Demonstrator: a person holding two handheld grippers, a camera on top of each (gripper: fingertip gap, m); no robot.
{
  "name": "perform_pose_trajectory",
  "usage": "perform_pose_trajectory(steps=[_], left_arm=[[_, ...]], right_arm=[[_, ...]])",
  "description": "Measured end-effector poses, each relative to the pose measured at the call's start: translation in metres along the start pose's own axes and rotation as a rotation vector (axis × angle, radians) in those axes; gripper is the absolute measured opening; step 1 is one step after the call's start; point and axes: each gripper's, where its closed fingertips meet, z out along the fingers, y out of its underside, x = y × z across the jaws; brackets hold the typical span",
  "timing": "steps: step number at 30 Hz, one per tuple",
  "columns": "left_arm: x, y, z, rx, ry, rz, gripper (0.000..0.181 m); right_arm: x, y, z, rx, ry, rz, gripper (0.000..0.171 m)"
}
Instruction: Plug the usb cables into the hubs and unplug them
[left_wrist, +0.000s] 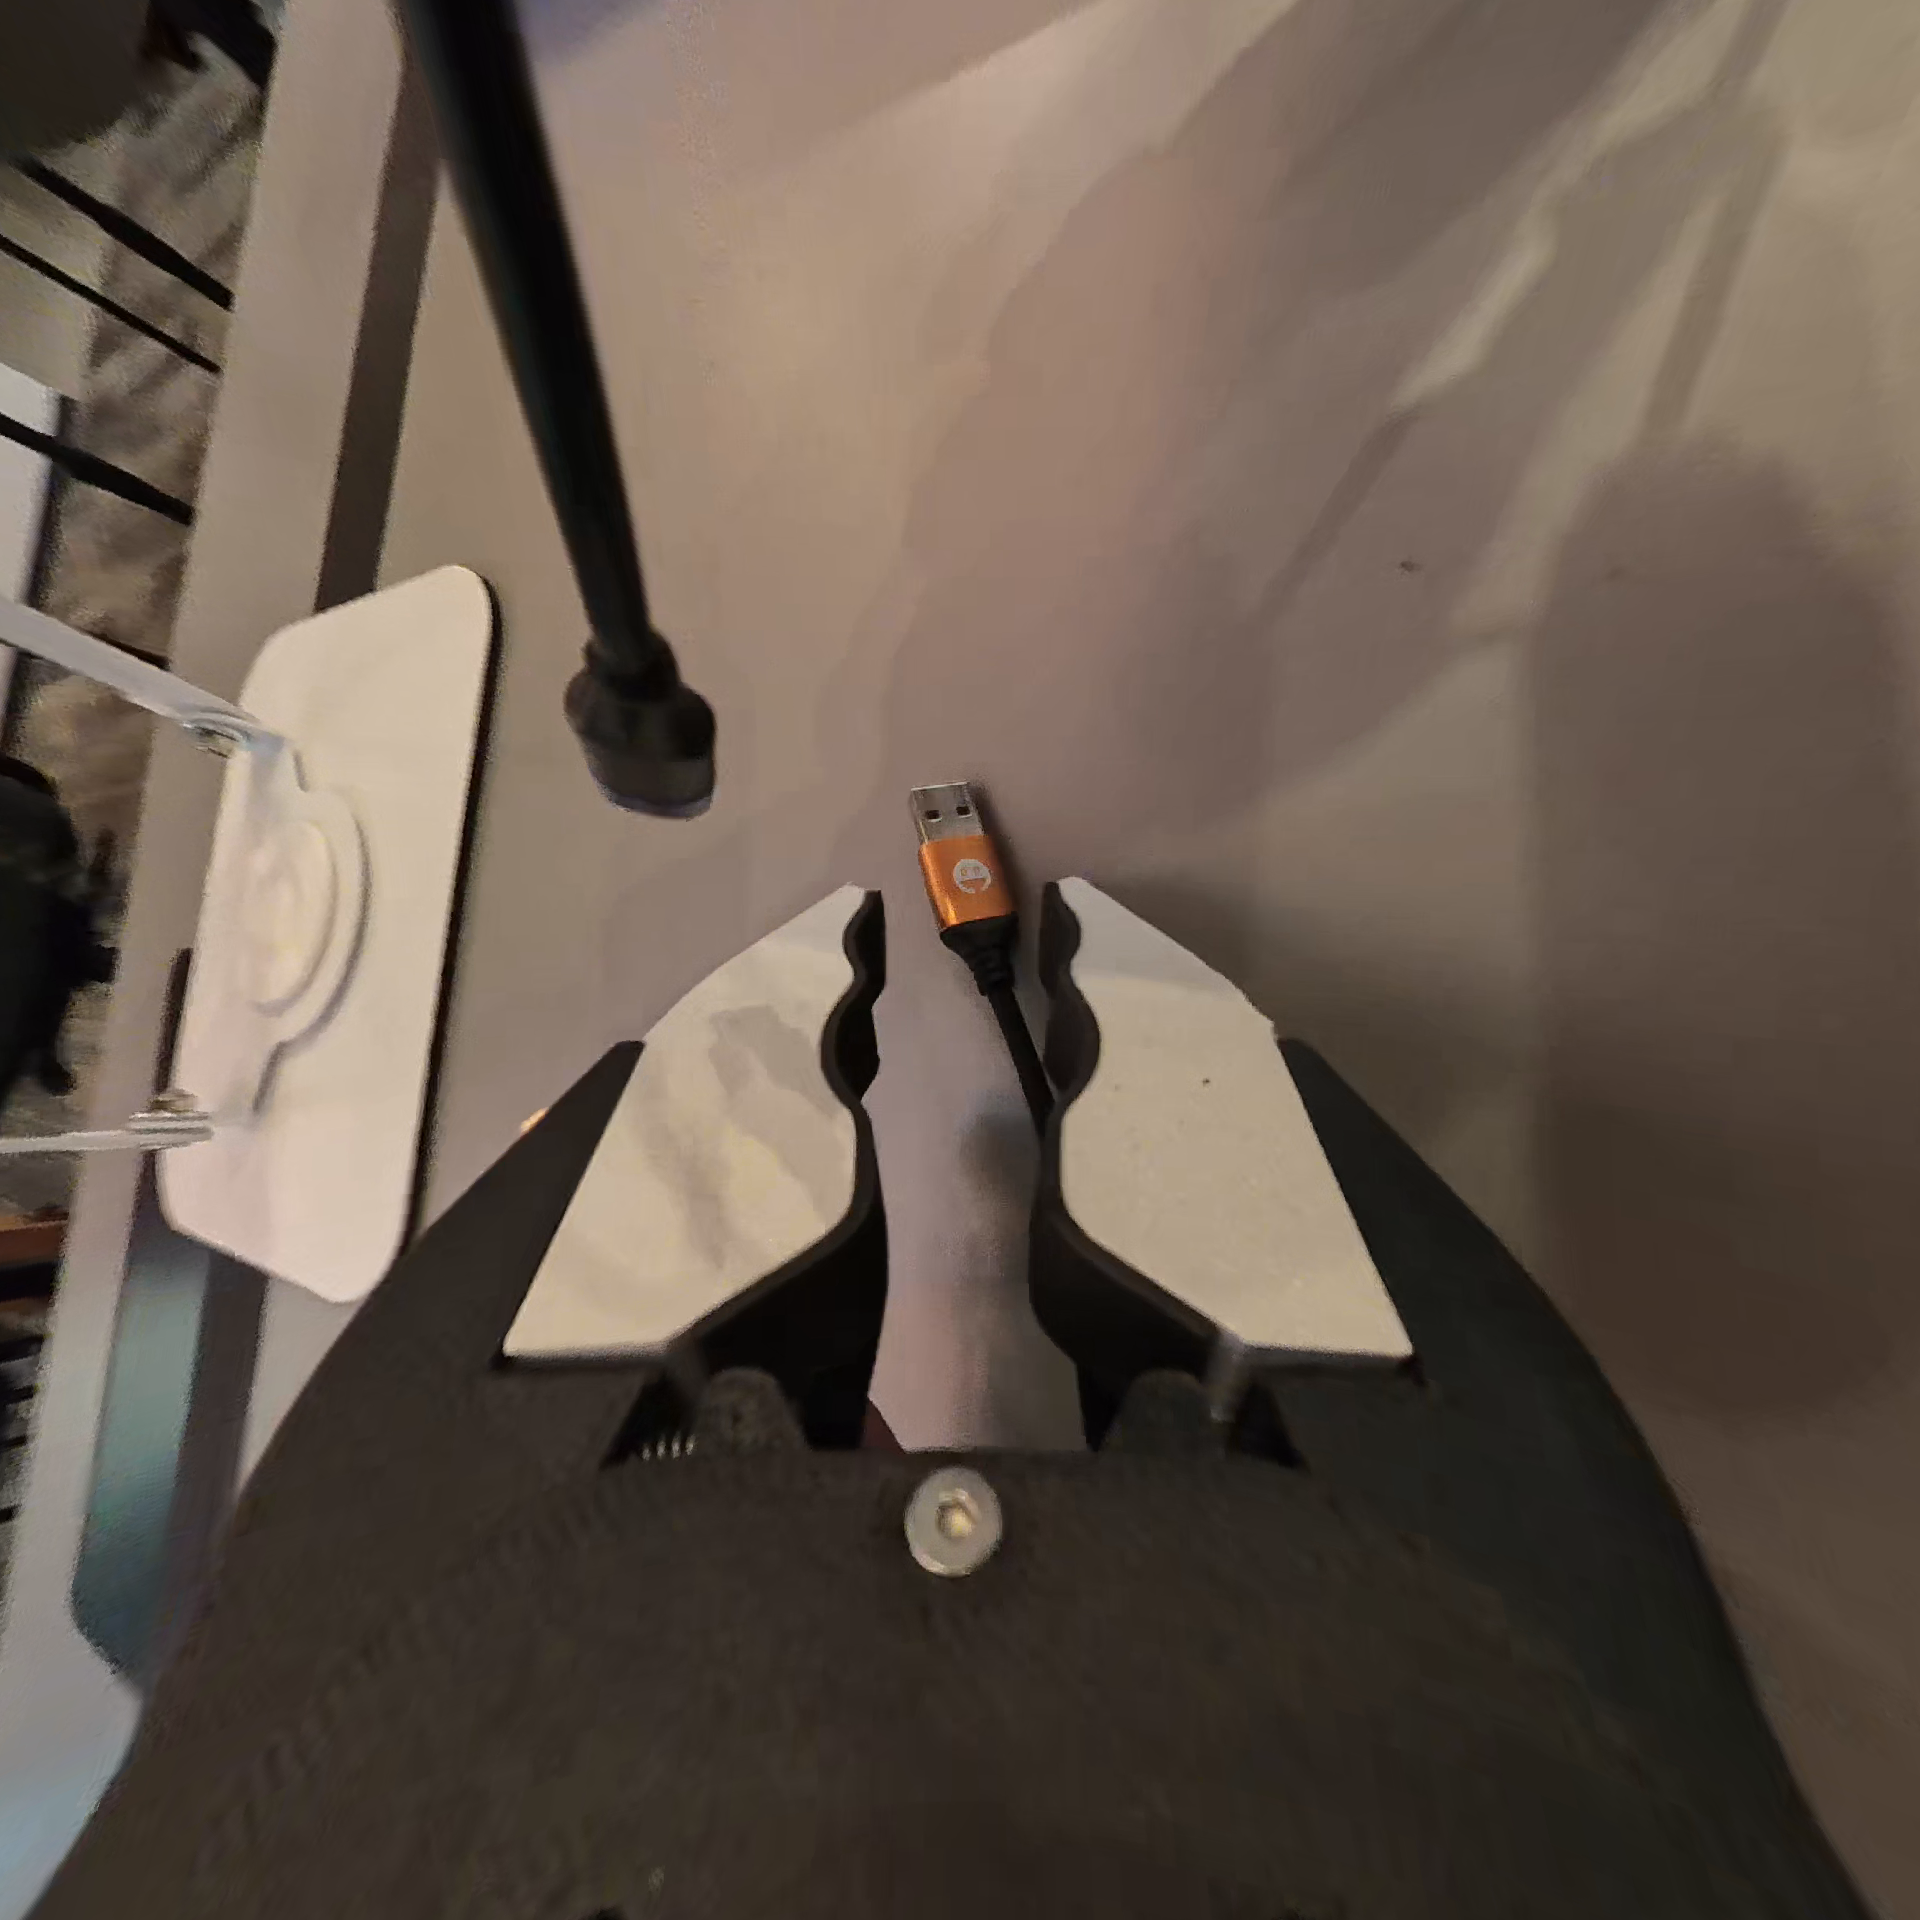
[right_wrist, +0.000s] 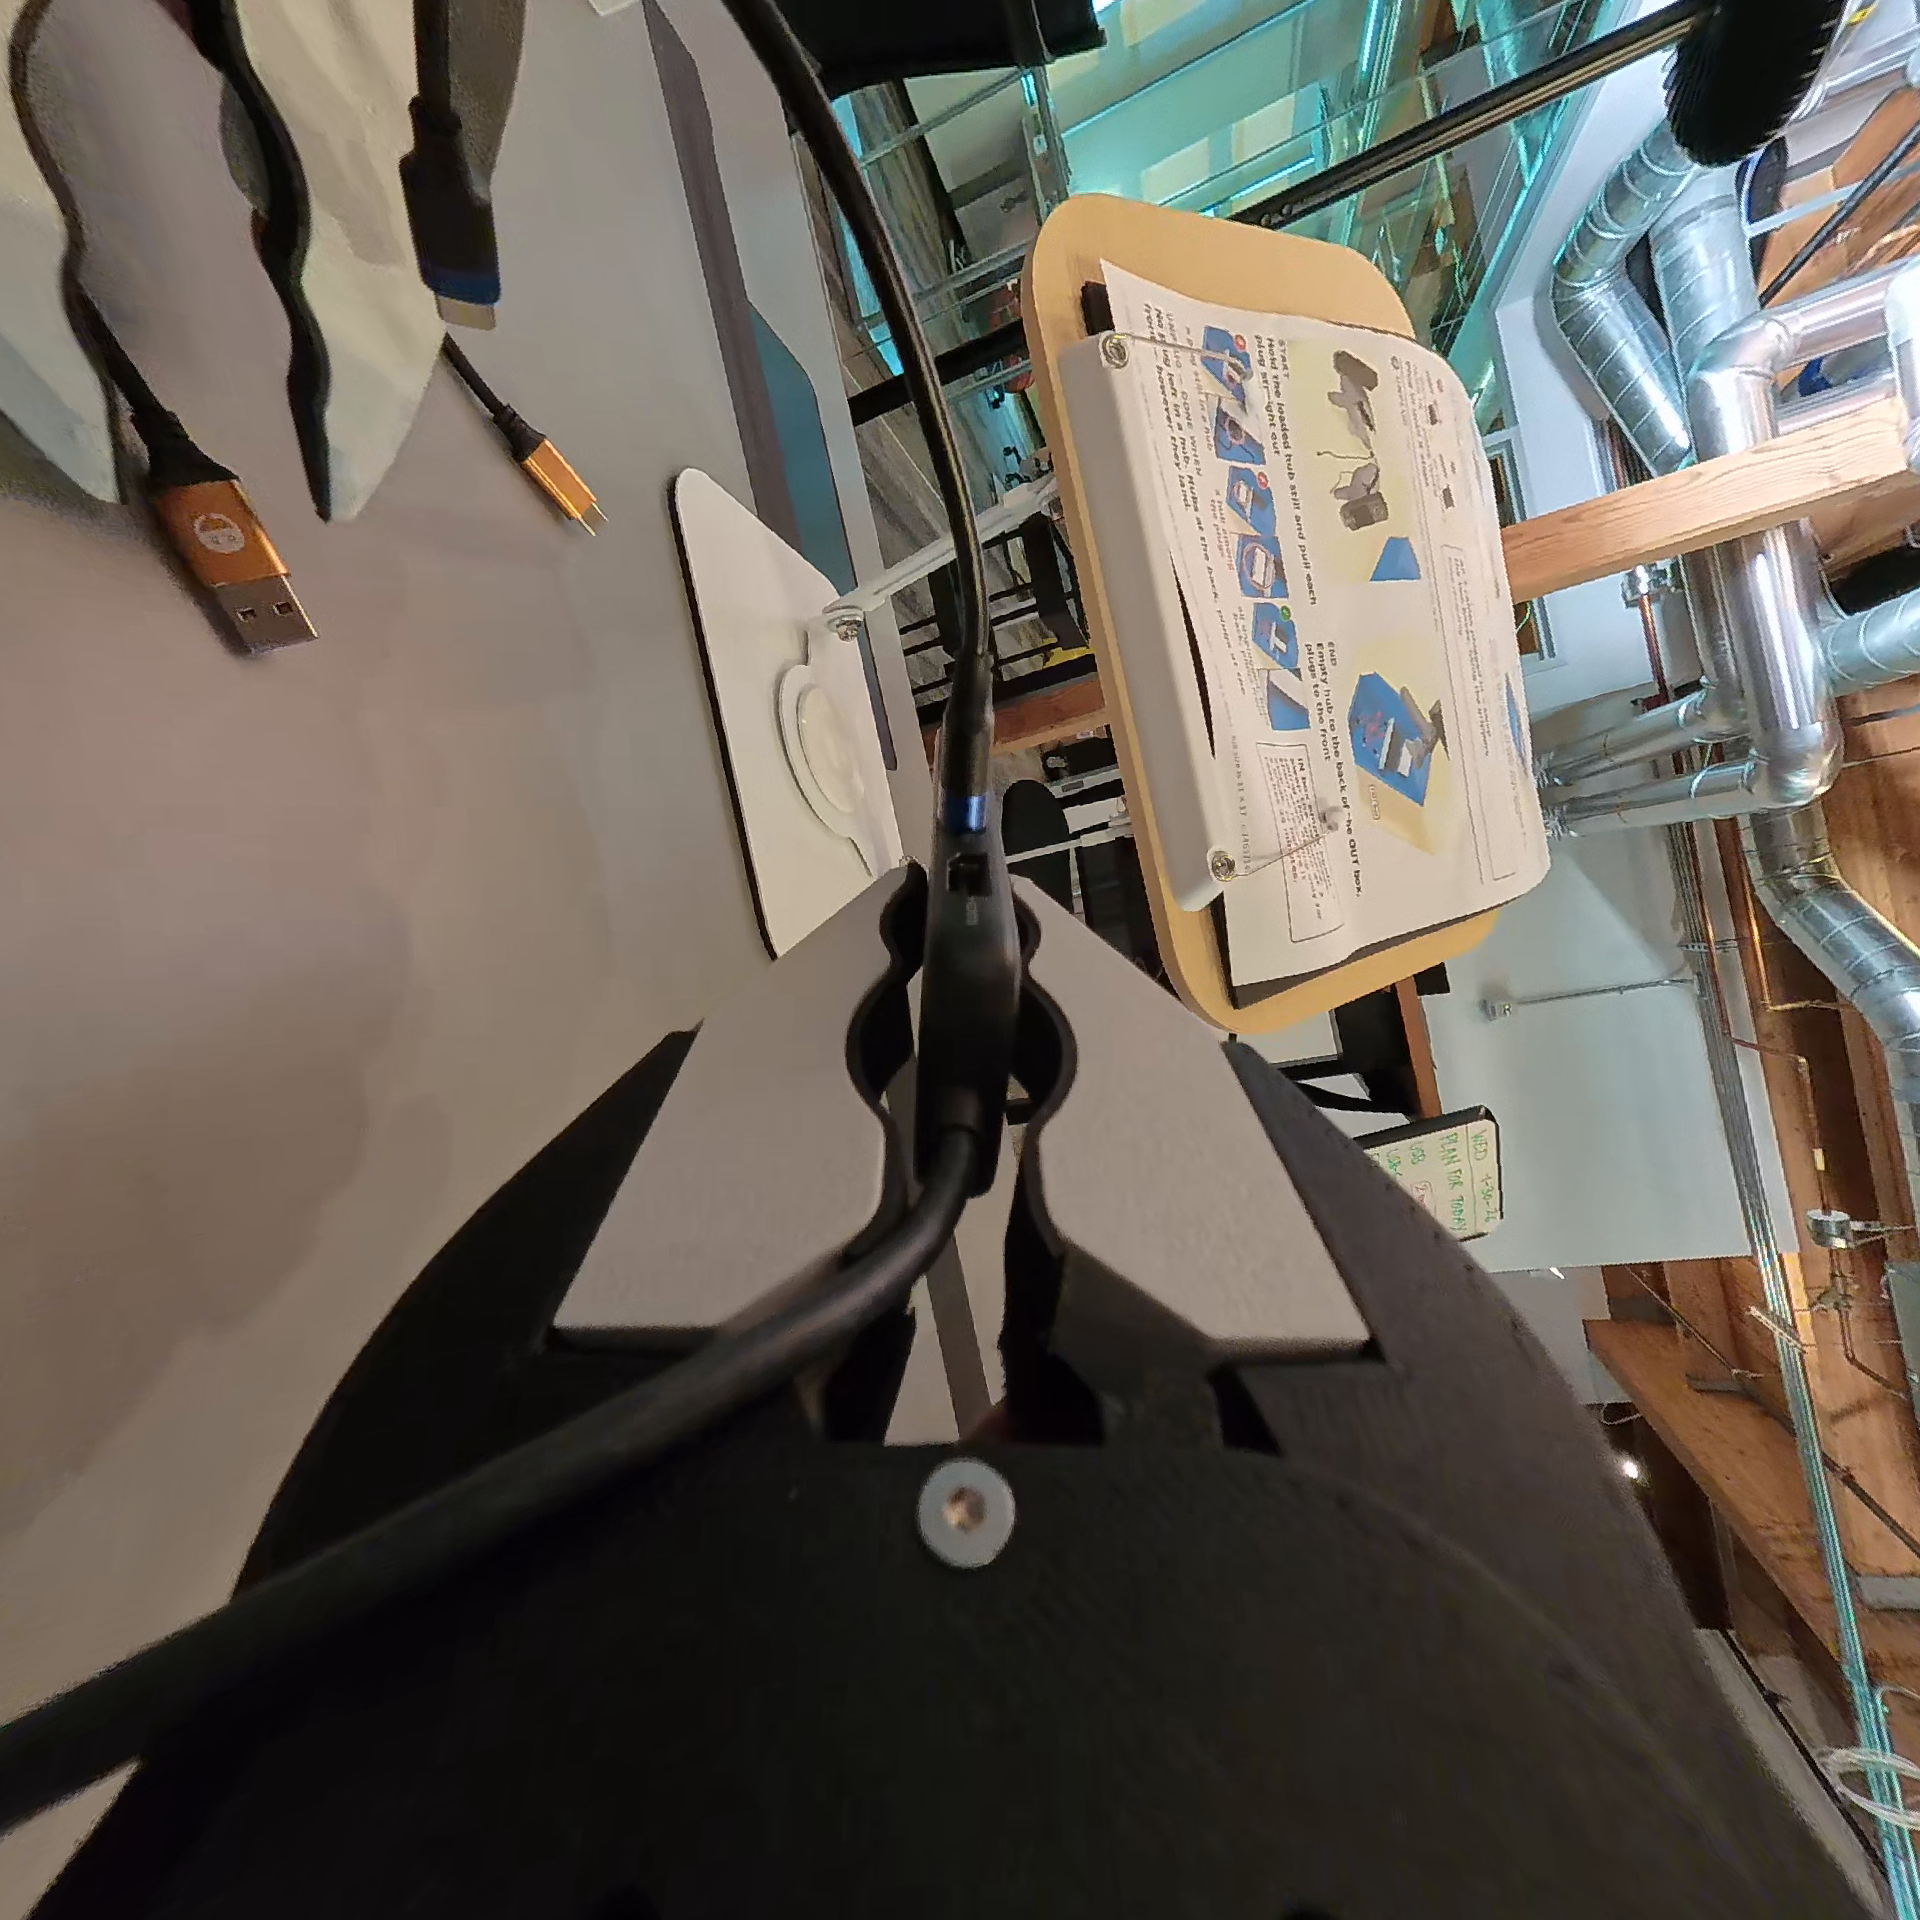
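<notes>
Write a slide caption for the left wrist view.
Open left gripper straddles an orange USB plug lying on the grey table.

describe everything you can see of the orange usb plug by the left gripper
The orange usb plug has a silver metal tip, an orange metallic sleeve with a small pale round mark, and a ribbed black collar leading into a black cable. It lies flat on the grey table, unplugged, tip pointing away from the left gripper. It sits between the open jaws' tips, not clamped; the cable runs back close along one jaw.
</notes>
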Motion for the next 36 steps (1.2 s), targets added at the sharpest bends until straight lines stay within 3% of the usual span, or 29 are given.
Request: perform_pose_trajectory(steps=[5,13,15,21,27,29,31,36], left_arm=[[-0.003,0.005,0.005,-0.032,0.007,0.054,0.014],[-0.009,0.008,0.004,-0.030,0.046,-0.091,0.013],[-0.014,0.001,-0.002,0.015,0.069,-0.186,0.000],[-0.012,0.005,-0.008,0.006,0.128,-0.242,0.000],[0.002,0.012,-0.004,-0.086,0.224,-0.283,0.035],[0.004,0.011,0.000,-0.087,0.237,-0.317,0.031],[0.005,0.009,0.002,-0.088,0.248,-0.312,0.015],[0.006,0.006,0.004,-0.087,0.261,-0.338,0.011]], right_arm=[[0.000,-0.001,0.000,0.001,0.002,0.001,0.010],[0.000,0.000,0.001,0.004,-0.001,0.008,0.010],[0.001,0.000,0.001,0.004,0.000,0.009,0.010],[-0.001,0.001,0.002,0.002,-0.006,0.003,0.010],[-0.003,-0.001,0.002,0.005,-0.015,0.005,0.010],[-0.003,-0.001,0.002,0.005,-0.016,0.006,0.010],[-0.003,0.000,0.002,0.007,-0.016,0.012,0.010],[-0.004,0.000,0.003,0.012,-0.017,0.016,0.010]])
